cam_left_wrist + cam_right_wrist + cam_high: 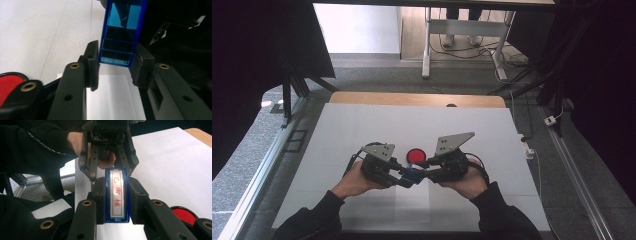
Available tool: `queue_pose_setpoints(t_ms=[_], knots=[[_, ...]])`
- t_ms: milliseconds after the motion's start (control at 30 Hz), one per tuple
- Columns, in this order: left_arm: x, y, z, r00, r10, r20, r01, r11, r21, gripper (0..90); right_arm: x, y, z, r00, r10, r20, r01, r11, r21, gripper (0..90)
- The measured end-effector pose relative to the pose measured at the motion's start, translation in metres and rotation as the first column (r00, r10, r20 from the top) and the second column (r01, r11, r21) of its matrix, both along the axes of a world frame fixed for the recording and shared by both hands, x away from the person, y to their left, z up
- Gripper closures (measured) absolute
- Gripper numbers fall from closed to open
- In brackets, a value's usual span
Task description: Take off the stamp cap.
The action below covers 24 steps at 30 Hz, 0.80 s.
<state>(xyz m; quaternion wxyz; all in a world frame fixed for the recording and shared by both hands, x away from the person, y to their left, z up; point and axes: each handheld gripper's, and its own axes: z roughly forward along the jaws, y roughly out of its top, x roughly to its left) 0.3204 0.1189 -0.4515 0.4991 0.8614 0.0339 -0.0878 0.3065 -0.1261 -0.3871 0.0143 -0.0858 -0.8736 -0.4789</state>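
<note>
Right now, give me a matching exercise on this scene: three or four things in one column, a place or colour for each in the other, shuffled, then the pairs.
Things:
1. stamp
2. red pad
3. paper
4. left gripper

Descriptions:
A. white, spread over the table top
B. blue and see-through, held between both grippers
C. round, lying on the sheet just beyond the grippers
D. black, jaws either side of the stamp's end

Pairs: 1-B, 2-C, 3-A, 4-D
</note>
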Motion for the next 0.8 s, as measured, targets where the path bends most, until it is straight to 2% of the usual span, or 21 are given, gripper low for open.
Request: queue_pose_setpoints(t_ms=[333, 467, 600, 667, 700, 800], knots=[[0.0007, 0.0016, -0.0002, 0.9991, -0.039, -0.016, 0.039, 0.9991, -0.019, 68.7, -0.0012, 0.0002, 0.0015, 0.9996, 0.029, -0.001, -0.029, 1.0, 0.009, 70.4], [-0.0005, 0.0017, -0.0001, 0.9992, -0.036, -0.02, 0.036, 0.9993, -0.007, 69.0, -0.0016, 0.001, 0.0008, 0.9994, 0.034, -0.003, -0.034, 0.999, 0.008, 70.4], [0.0002, 0.0017, 0.0005, 0.9977, -0.02, -0.064, 0.021, 0.9998, 0.006, 69.2, -0.0016, 0.001, 0.0004, 0.9995, 0.033, -0.002, -0.033, 0.999, 0.007, 70.4], [0.0021, 0.0011, 0.0015, 0.9942, -0.006, -0.108, 0.008, 0.9998, 0.017, 69.3, -0.002, 0.0006, 0.0005, 0.9996, 0.023, 0.014, -0.023, 1.0, 0.012, 70.4], [0.0025, 0.0011, 0.0024, 0.9931, -0.002, -0.118, 0.004, 0.9998, 0.019, 69.3, -0.0025, 0.0004, 0.001, 0.9997, 0.02, 0.017, -0.02, 1.0, 0.016, 70.4], [0.0018, 0.001, 0.0045, 0.9938, -0.003, -0.112, 0.005, 0.9997, 0.023, 69.3, -0.003, 0.0001, 0.0021, 0.9994, 0.021, 0.026, -0.022, 1.0, 0.015, 70.4]])
